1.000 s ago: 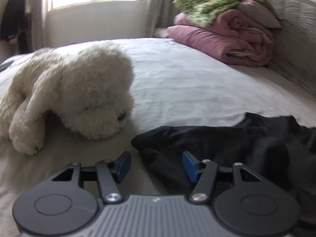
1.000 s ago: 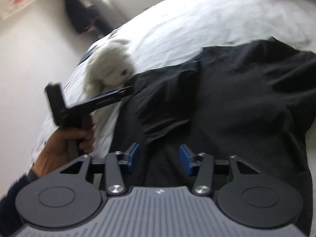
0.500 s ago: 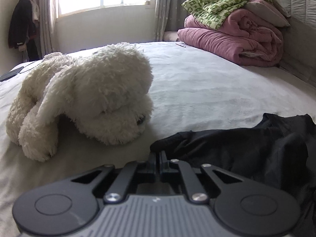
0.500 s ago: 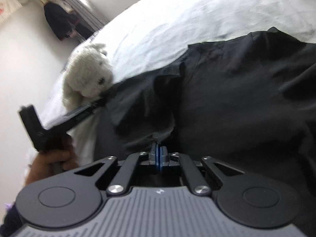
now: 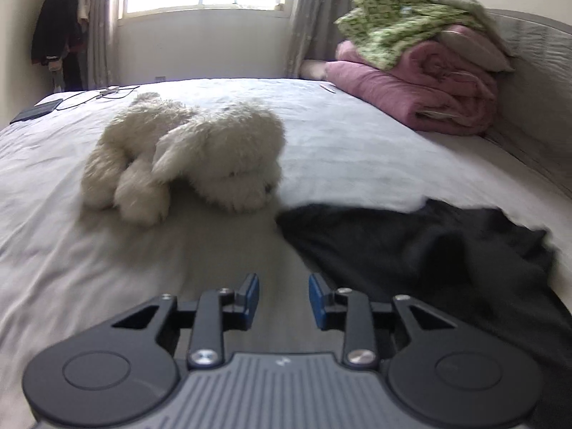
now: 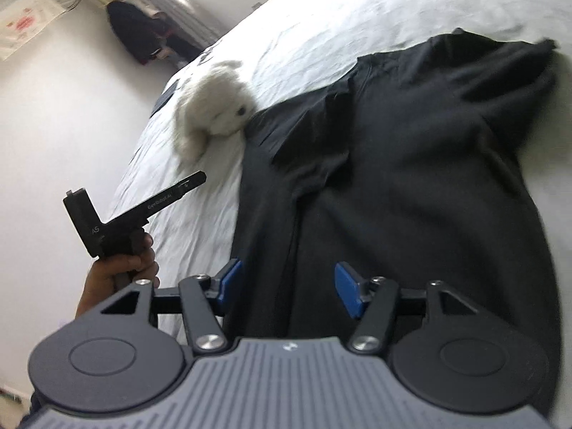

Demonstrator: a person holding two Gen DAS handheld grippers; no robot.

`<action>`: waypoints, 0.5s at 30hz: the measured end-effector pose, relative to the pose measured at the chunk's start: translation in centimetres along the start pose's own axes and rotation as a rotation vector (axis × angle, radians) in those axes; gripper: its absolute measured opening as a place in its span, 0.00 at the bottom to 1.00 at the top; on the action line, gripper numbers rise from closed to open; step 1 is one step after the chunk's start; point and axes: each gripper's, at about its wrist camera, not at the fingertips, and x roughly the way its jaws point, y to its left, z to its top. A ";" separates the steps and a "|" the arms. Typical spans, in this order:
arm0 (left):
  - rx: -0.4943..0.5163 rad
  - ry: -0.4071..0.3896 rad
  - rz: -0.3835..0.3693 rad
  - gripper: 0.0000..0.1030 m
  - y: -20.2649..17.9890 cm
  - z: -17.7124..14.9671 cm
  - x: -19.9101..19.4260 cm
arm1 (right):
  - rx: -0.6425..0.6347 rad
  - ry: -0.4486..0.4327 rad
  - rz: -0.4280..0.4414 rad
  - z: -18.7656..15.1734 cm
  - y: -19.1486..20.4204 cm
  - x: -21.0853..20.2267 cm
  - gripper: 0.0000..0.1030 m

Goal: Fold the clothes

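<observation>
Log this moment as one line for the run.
step: fold black cotton T-shirt | left claw: opening, empty | right claw: opening, empty, above shirt | white plush dog beside sleeve

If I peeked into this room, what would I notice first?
Probably the fluffy white toy dog lying on the bed, nose close to a big black shirt spread out beside it. Then the pink quilts piled by the headboard, with a green patterned blanket on top.

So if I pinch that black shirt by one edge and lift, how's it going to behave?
The black shirt will probably hang limp: it already lies in soft folds and creases on the bed. It looks like thin fabric, so likely light. A single pinch would probably let the rest sag and bunch; its edge lies close to the plush dog, so it may brush it.
</observation>
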 end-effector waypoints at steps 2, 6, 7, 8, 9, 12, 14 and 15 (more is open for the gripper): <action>-0.011 0.031 -0.016 0.30 -1.3 -1.8 -3.2 | -0.059 0.005 -0.011 -3.2 1.4 -2.3 0.59; -0.065 0.091 -0.058 0.30 -4.6 -6.7 -10.2 | -0.203 0.005 -0.008 -10.8 4.2 -5.1 0.42; -0.080 0.105 -0.066 0.30 -5.5 -8.0 -11.9 | -0.228 0.009 0.002 -12.8 4.8 -5.7 0.34; -0.095 0.119 -0.075 0.30 -6.3 -9.3 -13.7 | -0.239 0.016 0.015 -14.5 5.1 -6.1 0.31; -0.089 0.118 -0.076 0.30 -7.2 -10.9 -15.6 | -0.237 0.023 0.022 -15.9 5.3 -6.4 0.31; -0.030 0.112 -0.095 0.33 -9.8 -15.8 -20.7 | -0.209 0.052 0.034 -19.2 5.1 -7.1 0.31; -0.001 0.122 -0.108 0.37 -11.1 -18.7 -23.4 | -0.203 0.078 0.024 -20.5 4.9 -7.1 0.31; 0.007 0.131 -0.105 0.37 -11.6 -19.9 -24.3 | -0.207 0.085 0.021 -21.0 4.9 -7.0 0.33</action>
